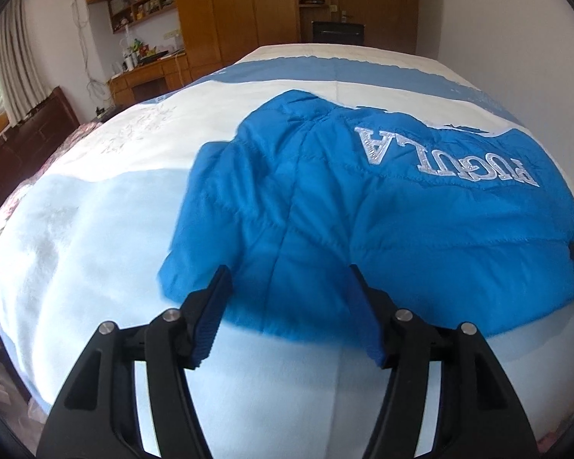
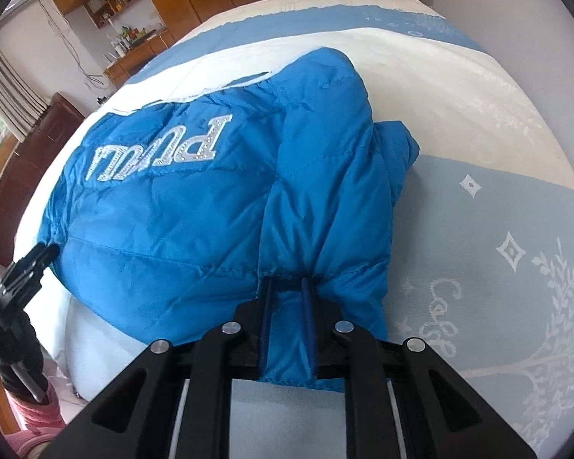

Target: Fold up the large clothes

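A blue puffer jacket (image 1: pixel 363 206) with silver lettering lies on the bed, back up, letters upside down to me. My left gripper (image 1: pixel 287 271) is open, its jaws wide apart just above the jacket's near hem, holding nothing. In the right wrist view my right gripper (image 2: pixel 287 281) is shut on a fold of the blue jacket (image 2: pixel 195 206) at its near edge; fabric is pinched between the fingers and hangs out behind them. The left gripper (image 2: pixel 30 260) shows at the jacket's left edge in the right wrist view.
The bed (image 1: pixel 95 237) has a white and light blue quilt with a tree pattern (image 2: pixel 516 267). Wooden cabinets and a cluttered desk (image 1: pixel 145 65) stand at the far left. A dark wooden headboard (image 1: pixel 23 134) runs along the left side.
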Action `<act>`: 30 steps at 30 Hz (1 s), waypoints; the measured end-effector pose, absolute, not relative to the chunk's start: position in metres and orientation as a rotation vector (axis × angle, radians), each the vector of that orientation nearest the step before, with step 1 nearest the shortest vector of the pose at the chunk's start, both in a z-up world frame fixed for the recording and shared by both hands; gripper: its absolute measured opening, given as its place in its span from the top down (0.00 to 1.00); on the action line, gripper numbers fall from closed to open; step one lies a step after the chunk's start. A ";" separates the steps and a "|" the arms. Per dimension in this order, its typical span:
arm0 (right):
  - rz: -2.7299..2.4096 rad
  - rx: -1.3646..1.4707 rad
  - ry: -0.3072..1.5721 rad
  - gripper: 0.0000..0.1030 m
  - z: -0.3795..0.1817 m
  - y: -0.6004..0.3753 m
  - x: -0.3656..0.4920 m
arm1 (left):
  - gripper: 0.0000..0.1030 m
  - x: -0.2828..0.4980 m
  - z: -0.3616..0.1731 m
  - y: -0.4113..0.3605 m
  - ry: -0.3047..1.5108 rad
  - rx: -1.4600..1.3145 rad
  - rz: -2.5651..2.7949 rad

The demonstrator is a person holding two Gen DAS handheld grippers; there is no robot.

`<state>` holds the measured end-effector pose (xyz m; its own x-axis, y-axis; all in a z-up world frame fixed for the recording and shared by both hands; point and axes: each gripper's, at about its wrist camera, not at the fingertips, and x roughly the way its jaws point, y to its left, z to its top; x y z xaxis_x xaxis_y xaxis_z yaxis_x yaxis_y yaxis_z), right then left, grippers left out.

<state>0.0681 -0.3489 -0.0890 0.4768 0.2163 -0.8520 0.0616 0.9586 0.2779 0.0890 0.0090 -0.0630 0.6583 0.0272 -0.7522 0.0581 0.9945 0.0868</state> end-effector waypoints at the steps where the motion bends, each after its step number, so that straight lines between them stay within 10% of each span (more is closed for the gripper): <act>1: 0.101 0.292 1.075 0.86 -0.089 -0.350 0.068 | 0.38 0.083 -0.061 0.014 0.862 0.087 -0.011; 30: 0.112 0.264 1.131 0.87 -0.088 -0.352 0.073 | 0.26 0.118 -0.102 0.101 0.920 -0.643 -0.087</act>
